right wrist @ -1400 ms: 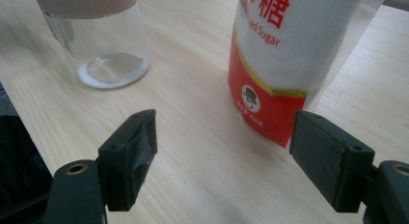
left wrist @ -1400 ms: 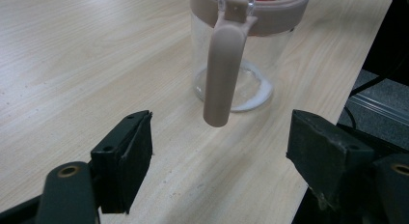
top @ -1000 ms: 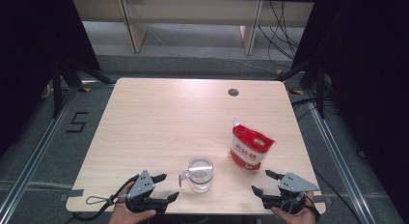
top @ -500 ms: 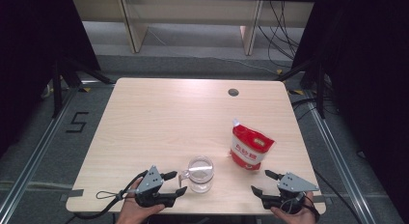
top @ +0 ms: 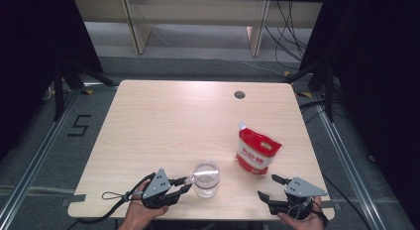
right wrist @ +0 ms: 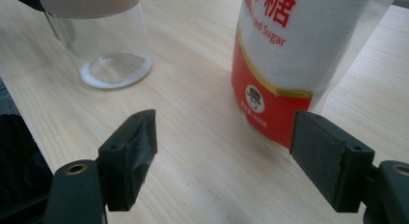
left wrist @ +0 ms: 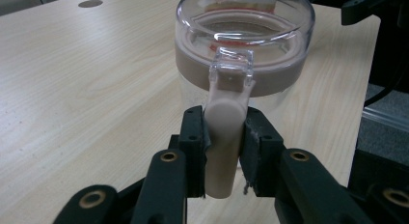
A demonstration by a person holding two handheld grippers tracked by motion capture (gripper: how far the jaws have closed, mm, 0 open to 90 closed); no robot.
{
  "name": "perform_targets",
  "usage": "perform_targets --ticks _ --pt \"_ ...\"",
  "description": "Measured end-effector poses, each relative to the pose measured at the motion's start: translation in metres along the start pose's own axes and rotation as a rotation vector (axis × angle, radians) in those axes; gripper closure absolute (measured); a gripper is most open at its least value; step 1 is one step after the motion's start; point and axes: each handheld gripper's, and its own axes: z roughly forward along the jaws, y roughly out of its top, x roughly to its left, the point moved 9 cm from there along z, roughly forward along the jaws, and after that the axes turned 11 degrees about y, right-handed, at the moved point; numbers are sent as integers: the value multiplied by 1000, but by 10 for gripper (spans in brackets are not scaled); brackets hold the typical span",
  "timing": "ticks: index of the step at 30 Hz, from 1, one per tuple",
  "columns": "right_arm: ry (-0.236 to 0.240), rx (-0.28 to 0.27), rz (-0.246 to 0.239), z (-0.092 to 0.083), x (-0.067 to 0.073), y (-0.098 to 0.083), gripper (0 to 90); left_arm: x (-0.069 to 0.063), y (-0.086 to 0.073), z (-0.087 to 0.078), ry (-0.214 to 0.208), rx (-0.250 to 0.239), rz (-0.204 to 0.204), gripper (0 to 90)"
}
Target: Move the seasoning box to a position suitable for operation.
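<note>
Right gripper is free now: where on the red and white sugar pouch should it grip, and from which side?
Grip the red and white sugar pouch across its upper body, below the white spout, coming in level from the person's side. It stands upright between the open right gripper and the far edge; its base looks wider, so probably harder to span.

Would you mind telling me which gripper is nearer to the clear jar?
The left. The left gripper has just closed on the clear jar's beige handle, touching it. The right gripper sits apart to the jar's right, open, facing the sugar bag.

jar [top: 206, 178] left – sugar bag [top: 257, 153] right | both on table [top: 163, 121]
</note>
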Motion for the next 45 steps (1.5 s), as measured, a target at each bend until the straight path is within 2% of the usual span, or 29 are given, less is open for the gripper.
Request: perform_targets --ticks 3,4,5,6,7,8,11,13,15,16,18,20,22,33,36,37,38,39,40,43,45 --pt "0 0 1 0 0 0 258 -1 0 0 -3 2 -11 728" --pt "0 0 0 0 0 0 258 0 0 0 -6 0 8 729" --pt "0 0 0 0 0 0 258 0 0 0 -6 0 8 729" --pt "6 1 -5 1 0 0 258 1 1 1 -17 -9 34 729" --pt "6 1 -5 1 0 0 258 1 1 1 -17 -9 34 729" --pt "8 -1 -10 1 0 0 258 -1 1 3 -17 -8 2 729" --pt "9 5 12 1 2 0 258 -1 2 4 -25 -16 3 729" --pt "15 10 12 2 2 -1 258 1 3 7 -29 -21 37 730" --pt "6 1 -11 2 1 0 258 -2 4 10 -44 -24 13 730" --pt "4 12 9 1 2 -1 258 -2 4 10 -51 -22 26 730" --pt "6 8 0 1 2 0 258 -2 4 10 -54 -23 21 730" --pt "5 4 -1 1 2 1 258 -2 5 10 -78 -28 52 731" --pt "1 4 -2 0 2 1 258 -6 4 10 -107 -35 50 731" --pt "9 8 0 1 2 0 258 -6 5 10 -91 -30 45 728" --pt "9 8 4 1 3 0 258 -6 5 10 -89 -23 32 725" --pt "1 2 -8 0 1 1 258 -6 5 10 -91 -25 27 725" --pt "16 -4 -3 2 2 1 258 -5 6 10 -93 -28 10 693" --pt "16 -4 -3 2 2 1 258 -5 6 10 -93 -28 10 656" --pt "11 8 37 0 4 -2 258 -3 8 8 -99 -23 6 631" --pt "18 1 15 1 1 -1 258 -1 8 5 -87 -25 23 560" --pt "27 -3 6 2 1 0 258 0 9 1 -78 -26 26 554"
